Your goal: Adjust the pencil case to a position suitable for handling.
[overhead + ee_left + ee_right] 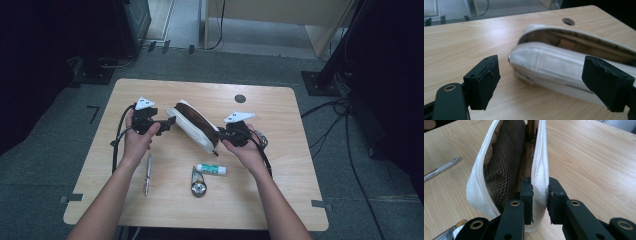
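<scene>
White fabric zip pouch (pixel 192 125), unzipped, brown mesh lining showing, lies near the middle of the light wooden counter (pixel 280 200), long axis running diagonally from the far-left toward the near-right. Mouth gapes upward.

Right gripper (pixel 226 134) at the pouch's near-right end. In the right gripper view its two black jaws are closed on one white wall of the pouch (pixel 537 170), the zip edge pinched between the pads; the mesh pocket and the other wall stand open just left of the jaws.

Left gripper (pixel 165 123) at the pouch's far-left end. In the left gripper view the jaws stand wide apart, with the pouch's rounded end (pixel 554 62) between them and farther on; one jaw is off to the left over bare wood, the other overlaps the pouch's side at the right of that view. Contact not determinable.

Both of the person's hands grasp the gripper handles, forearms entering from the near edge.

On the counter between pouch and near edge: a slim silver-grey pen (pixel 148 173) toward the left, a small white tube with green label (pixel 211 169) lying flat, and a small metal clip-like object (pixel 198 184) just left of and nearer than the tube. A round cable hole (pixel 240 98) sits near the far edge.

Room: grey carpet floor, black stand bases and trailing cables at both sides, pale wooden furniture beyond the far edge. Dim light.
</scene>
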`<state>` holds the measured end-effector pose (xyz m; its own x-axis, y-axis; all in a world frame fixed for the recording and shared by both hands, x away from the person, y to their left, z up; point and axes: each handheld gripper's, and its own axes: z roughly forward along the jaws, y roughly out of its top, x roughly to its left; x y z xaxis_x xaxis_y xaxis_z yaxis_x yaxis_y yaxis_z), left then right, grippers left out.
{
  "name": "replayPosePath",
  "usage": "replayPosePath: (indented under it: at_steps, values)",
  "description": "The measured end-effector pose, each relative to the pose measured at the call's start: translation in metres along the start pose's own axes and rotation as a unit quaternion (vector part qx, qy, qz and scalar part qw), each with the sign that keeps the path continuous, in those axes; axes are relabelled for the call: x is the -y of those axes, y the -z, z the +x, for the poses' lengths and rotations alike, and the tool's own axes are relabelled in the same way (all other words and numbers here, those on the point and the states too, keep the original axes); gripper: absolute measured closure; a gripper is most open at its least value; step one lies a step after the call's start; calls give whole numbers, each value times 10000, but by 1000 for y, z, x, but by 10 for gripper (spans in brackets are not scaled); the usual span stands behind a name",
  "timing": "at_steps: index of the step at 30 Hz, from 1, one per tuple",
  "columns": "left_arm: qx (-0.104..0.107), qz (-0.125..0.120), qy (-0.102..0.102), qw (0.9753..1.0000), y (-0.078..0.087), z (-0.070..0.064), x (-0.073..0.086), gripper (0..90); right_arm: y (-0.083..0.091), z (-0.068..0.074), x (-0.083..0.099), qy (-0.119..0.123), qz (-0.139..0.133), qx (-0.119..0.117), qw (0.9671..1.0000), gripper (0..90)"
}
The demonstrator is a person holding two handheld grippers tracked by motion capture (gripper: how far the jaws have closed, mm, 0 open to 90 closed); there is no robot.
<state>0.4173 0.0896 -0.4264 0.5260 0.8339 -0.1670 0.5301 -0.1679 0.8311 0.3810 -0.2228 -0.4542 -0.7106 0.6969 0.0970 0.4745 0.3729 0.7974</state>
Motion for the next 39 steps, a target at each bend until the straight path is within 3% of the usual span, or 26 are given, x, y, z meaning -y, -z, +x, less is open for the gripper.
replayPosePath:
  at_steps: [4,6,10,13,15,20,27,32,34,37,39]
  values:
    - [49,88,16,9999,-13,2,-10,161,1,0,0,99,32,-84,9999,776]
    - [142,164,2,9998,-18,2,-11,218,1,-2,0,135,35,-139,9998,776]
    - [458,319,-104,9984,-23,-4,-8,249,2,-5,-1,216,50,-199,9996,778]
    - [382,299,-117,9988,-24,-7,-5,254,0,-8,-1,190,4,-266,9995,779]
    - [395,272,-39,9988,-21,-7,-4,277,0,-9,-1,80,0,-241,9997,779]
    - [397,327,-133,9986,-13,-10,0,301,-3,-7,-2,-17,-2,-129,9999,779]
    - [449,359,-188,9982,2,-9,7,309,-9,-8,-7,-7,-38,-103,9999,781]
    - [594,377,-114,9975,11,-4,10,309,-11,-4,-10,-42,33,-340,9994,782]
    - [529,321,-118,9980,13,-3,10,303,-10,1,-11,-118,113,-459,9988,783]
    - [487,207,-51,9986,17,-1,10,299,-6,10,-11,-97,93,-322,9994,784]
    - [496,196,-38,9986,18,0,12,294,-4,13,-9,147,68,-103,9998,784]
